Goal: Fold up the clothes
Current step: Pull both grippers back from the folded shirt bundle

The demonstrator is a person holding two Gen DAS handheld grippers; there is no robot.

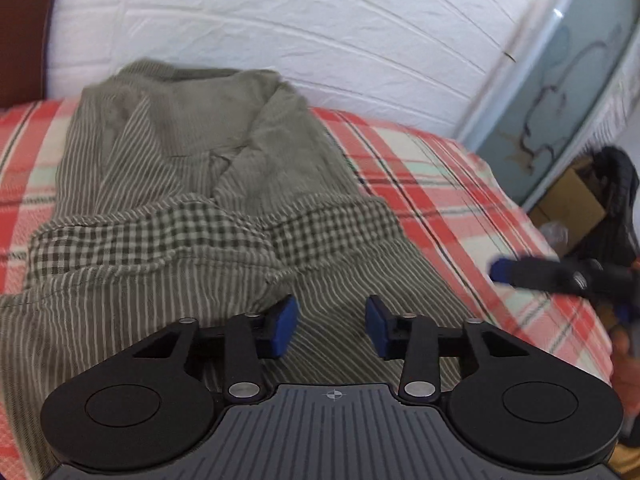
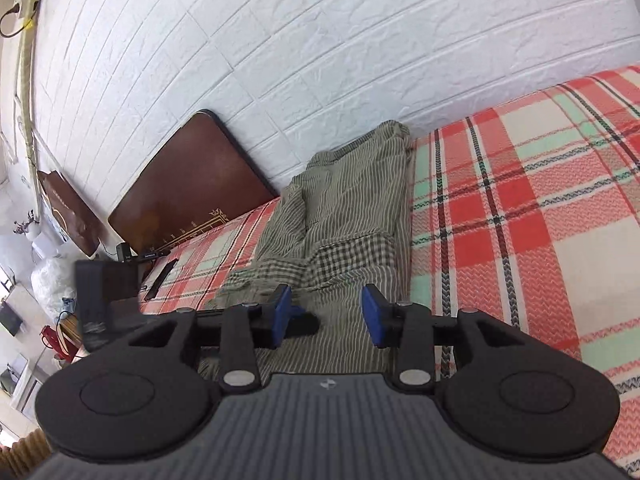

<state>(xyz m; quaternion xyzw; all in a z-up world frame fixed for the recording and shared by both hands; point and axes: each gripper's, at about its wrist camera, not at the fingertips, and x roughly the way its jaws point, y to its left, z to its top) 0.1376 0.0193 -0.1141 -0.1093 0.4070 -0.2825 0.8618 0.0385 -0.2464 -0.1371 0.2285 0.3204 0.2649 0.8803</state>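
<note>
An olive striped garment (image 1: 180, 168) with a checked band across it lies crumpled on the plaid bed sheet (image 1: 460, 184). It reaches back to the white wall. My left gripper (image 1: 332, 326) hovers over its near striped part. The blue pads stand apart, with only cloth below them. In the right wrist view the same garment (image 2: 352, 200) runs away from my right gripper (image 2: 326, 316), which is open above its near end with nothing pinched. A blurred blue-tipped finger (image 1: 520, 272) of the right gripper shows at the sheet's right edge.
A white brick-pattern wall (image 2: 320, 60) backs the bed and a brown headboard (image 2: 188, 184) stands at its left end. A dark phone (image 2: 160, 276) lies on the sheet near the headboard. Past the bed's right edge are a cardboard box (image 1: 568, 200), a black bag (image 1: 616, 184) and a pale blue cabinet (image 1: 560, 92).
</note>
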